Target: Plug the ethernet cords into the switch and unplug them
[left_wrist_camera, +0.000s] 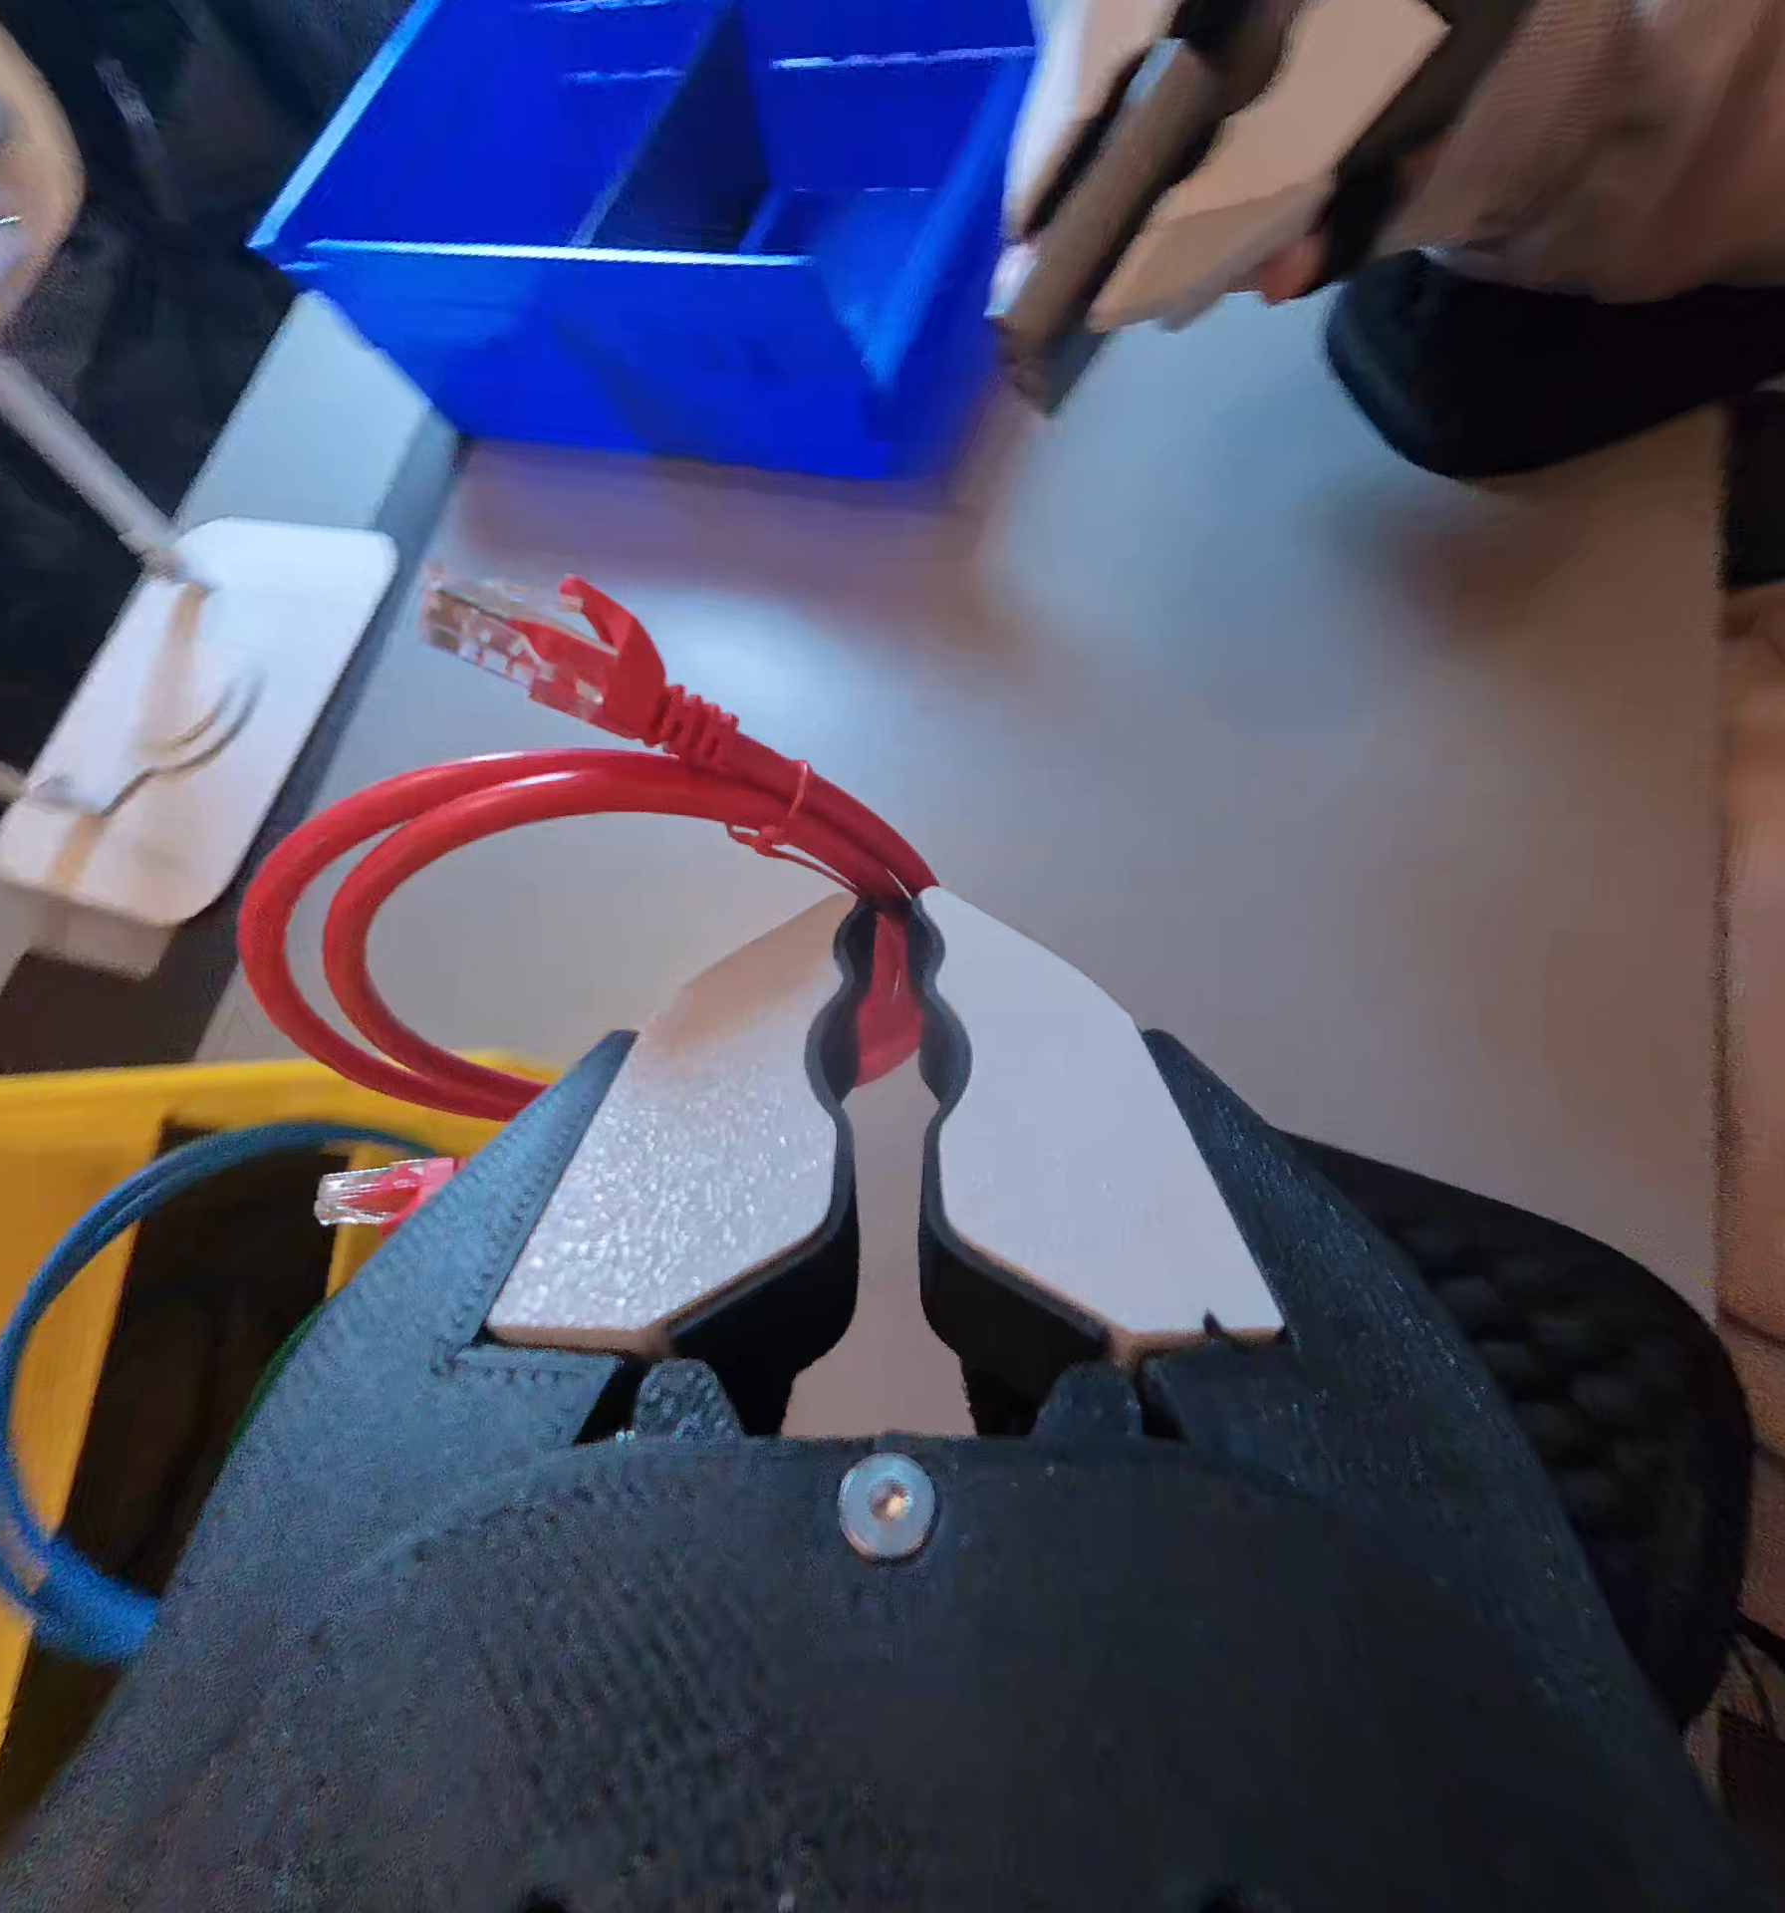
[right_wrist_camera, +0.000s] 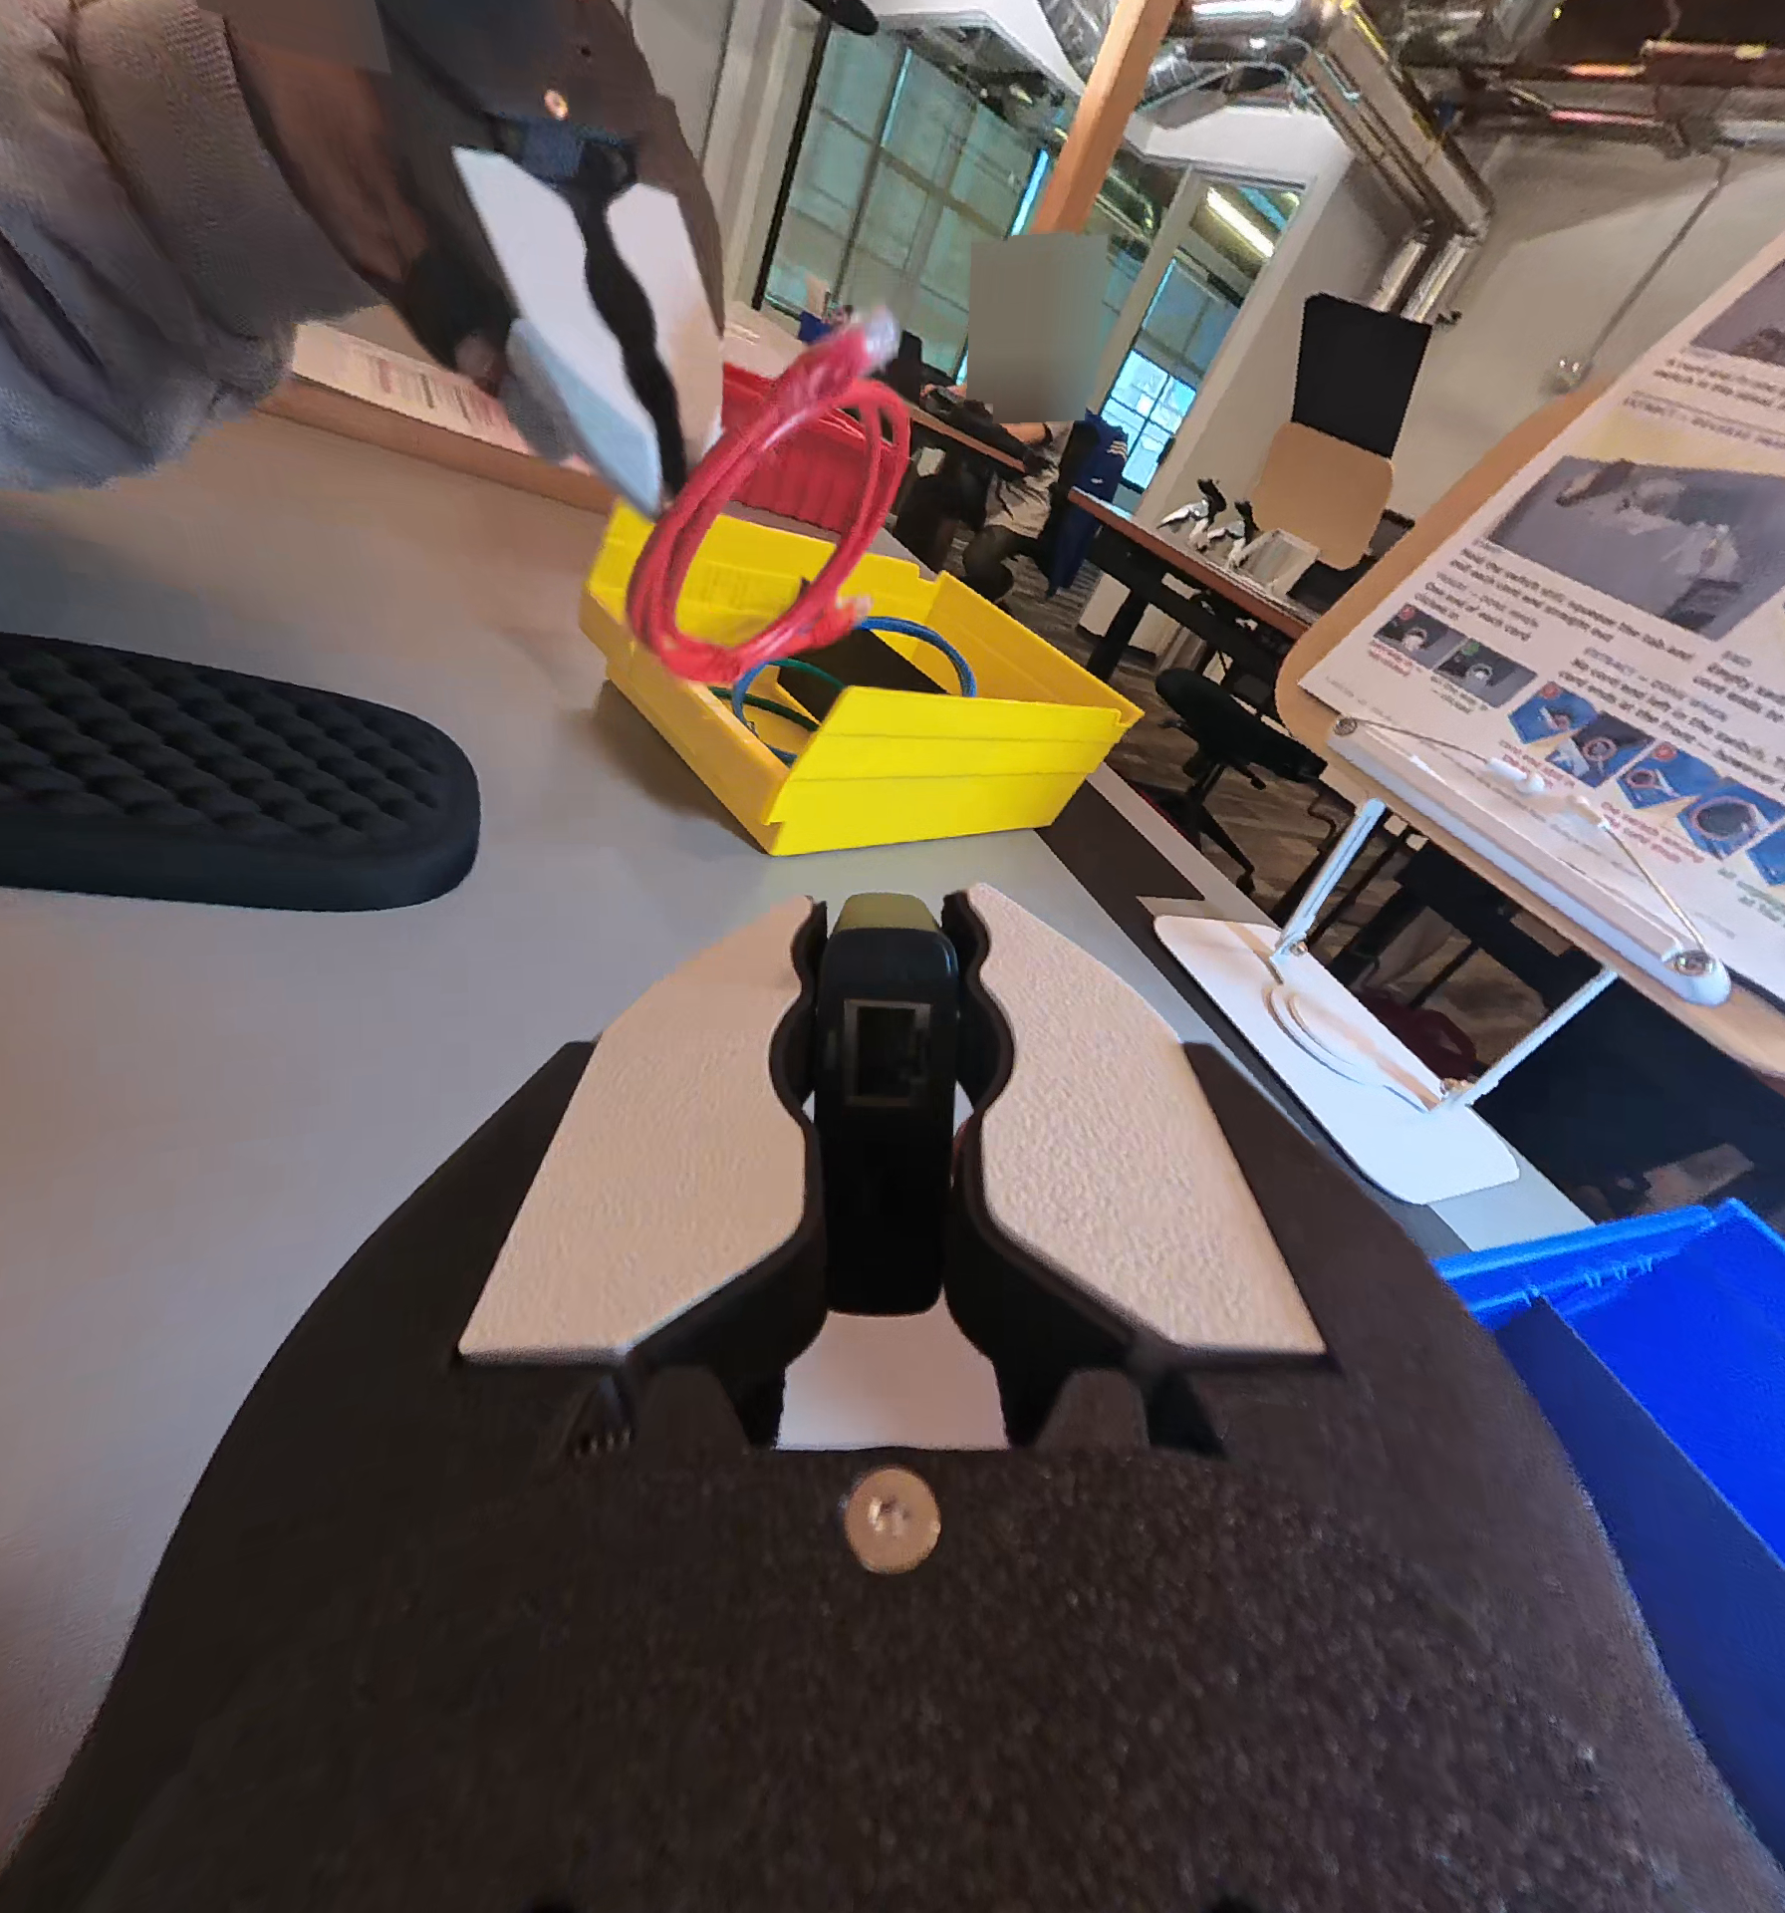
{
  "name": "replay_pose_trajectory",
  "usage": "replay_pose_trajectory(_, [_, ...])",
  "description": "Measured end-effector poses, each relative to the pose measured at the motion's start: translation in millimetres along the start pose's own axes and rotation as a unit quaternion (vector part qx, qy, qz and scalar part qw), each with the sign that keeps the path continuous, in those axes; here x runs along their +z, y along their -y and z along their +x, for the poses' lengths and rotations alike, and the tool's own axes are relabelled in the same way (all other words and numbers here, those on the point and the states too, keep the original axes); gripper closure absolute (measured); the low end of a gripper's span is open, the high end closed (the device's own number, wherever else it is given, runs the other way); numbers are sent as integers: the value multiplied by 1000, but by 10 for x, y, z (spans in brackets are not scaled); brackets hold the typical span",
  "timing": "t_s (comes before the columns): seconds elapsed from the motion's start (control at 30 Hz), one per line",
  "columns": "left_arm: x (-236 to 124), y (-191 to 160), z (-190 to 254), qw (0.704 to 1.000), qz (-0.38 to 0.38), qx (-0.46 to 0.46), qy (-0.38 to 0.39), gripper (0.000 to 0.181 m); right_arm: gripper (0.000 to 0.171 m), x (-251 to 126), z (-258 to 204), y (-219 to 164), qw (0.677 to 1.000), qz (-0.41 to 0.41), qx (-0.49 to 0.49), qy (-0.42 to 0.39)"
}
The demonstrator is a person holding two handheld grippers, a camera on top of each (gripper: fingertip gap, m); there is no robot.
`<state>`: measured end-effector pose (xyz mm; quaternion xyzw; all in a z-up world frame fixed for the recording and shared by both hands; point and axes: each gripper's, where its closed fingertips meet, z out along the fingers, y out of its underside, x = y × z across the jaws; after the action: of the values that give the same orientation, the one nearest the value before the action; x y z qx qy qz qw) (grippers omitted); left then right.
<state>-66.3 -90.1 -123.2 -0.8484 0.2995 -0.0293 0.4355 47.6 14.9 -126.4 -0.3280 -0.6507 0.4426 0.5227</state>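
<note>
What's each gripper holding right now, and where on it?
Left gripper: red ethernet cord, pinched on its bundled coil, away from the plug. Right gripper: black switch, clamped by its sides.

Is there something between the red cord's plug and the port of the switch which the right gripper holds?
Nothing visible does. The left gripper holds the coiled red cord in the air above the yellow bin, its clear plug free. The right gripper clamps the black switch, whose port faces the camera, uncovered.
</note>
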Motion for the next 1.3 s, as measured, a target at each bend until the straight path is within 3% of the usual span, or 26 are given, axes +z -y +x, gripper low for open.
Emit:
replay_pose_trajectory(0.13, [462, -6, 510, 996, -29, 43, -79, 175, 149, -8, -84, 99, 999, 24, 15, 22])
replay_pose_trajectory(0.3, [955, -148, 827, 986, -52, 46, -151, 181, 150, -41, -155, 202, 995, 57, 58, 52])
replay_pose_trajectory(0.47, [1099, 249, 877, 984, 73, 28, -162, 143, 150, -54, -278, 355, 982, 110, 118, 98])
replay_pose_trajectory(0.6, [1167, 644, 959, 966, 210, 30, -149, 143, 149, 7, -472, 480, 968, 142, 148, 142])
replay_pose_trajectory(0.67, [1155, 667, 933, 965, 224, 75, -117, 160, 149, 55, -574, 389, 976, 115, 111, 150])
replay_pose_trajectory(0.8, [1200, 406, 771, 972, 142, 187, -24, 160, 148, 119, -639, 33, 990, 8, -6, 139])
replay_pose_trajectory(0.9, [1239, 189, 705, 965, 67, 254, 26, 160, 149, 202, -714, -290, 983, -84, -104, 125])
replay_pose_trajectory(1.07, [1257, 64, 686, 956, 5, 288, 55, 161, 150, 289, -741, -518, 965, -165, -175, 102])
replay_pose_trajectory(1.3, [1126, 174, 678, 967, 54, 249, 23, 160, 150, 322, -713, -469, 968, -164, -170, 80])
